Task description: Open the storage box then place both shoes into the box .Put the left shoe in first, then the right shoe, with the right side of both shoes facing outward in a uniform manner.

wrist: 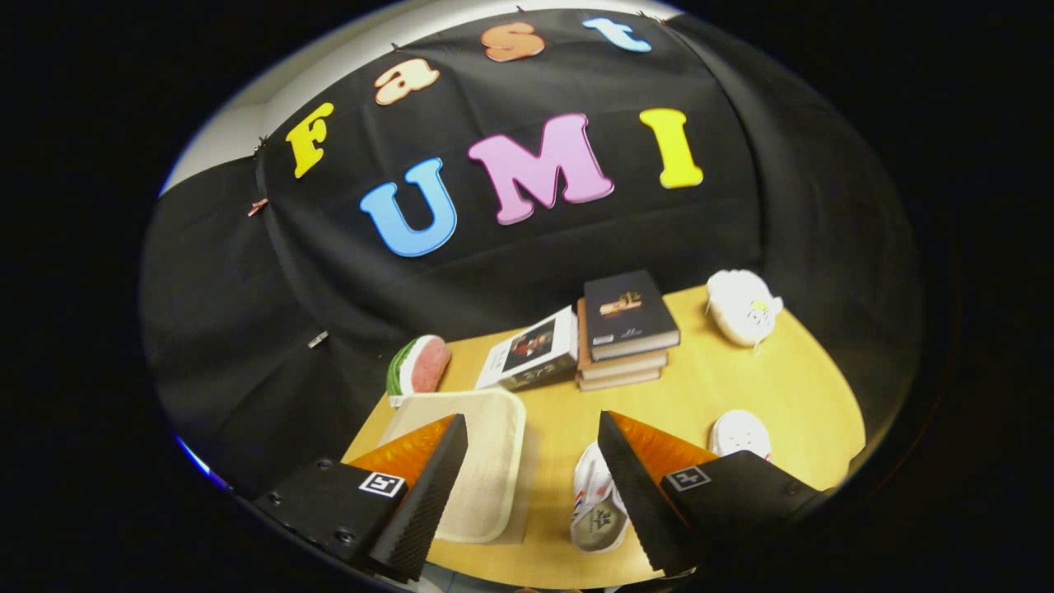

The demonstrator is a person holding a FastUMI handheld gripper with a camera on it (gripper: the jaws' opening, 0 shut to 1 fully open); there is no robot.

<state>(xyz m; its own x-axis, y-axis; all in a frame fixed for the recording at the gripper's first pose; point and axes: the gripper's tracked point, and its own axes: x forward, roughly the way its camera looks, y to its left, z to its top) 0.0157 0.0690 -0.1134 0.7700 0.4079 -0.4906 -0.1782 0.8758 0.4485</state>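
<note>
My gripper [531,432] hangs open above the wooden table [725,387], nothing between its fingers. A cream storage box [486,461] with its lid shut lies flat beneath and just ahead of the left finger [428,486]. A white shoe [597,502] with red and blue marks lies between the fingers, partly under the right finger [638,486]. The toe of a second white shoe [741,432] peeks out beyond the right finger, the rest hidden by it.
A stack of books [626,329] stands mid-table, with another book [531,350] leaning beside it. A watermelon-slice toy [418,366] sits at the far left edge. A white plush toy [743,306] lies at the far right.
</note>
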